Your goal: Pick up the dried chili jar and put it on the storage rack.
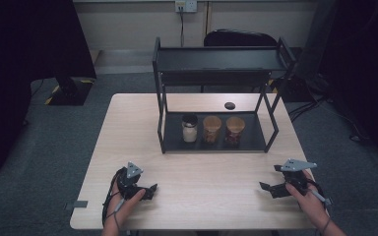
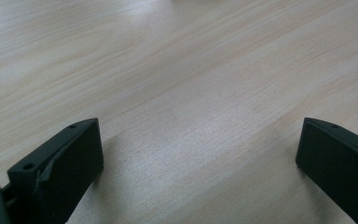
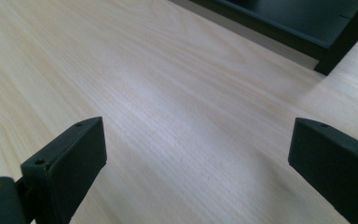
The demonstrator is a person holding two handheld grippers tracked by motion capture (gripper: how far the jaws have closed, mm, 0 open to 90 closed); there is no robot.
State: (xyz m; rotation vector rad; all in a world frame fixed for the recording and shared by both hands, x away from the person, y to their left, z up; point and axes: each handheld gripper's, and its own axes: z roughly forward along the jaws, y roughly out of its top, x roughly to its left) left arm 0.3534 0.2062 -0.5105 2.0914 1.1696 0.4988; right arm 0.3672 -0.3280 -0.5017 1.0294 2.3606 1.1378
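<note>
Table bare between hand-held grippers; jars well beyond.

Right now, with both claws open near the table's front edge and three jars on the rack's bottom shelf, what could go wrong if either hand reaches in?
1. The black-lidded white jar and the two cork-lidded brown jars stand close together; an open claw could knock a neighbour.
2. The black metal rack's upper shelf overhangs them, so a raised left claw or right claw might strike it.
</note>
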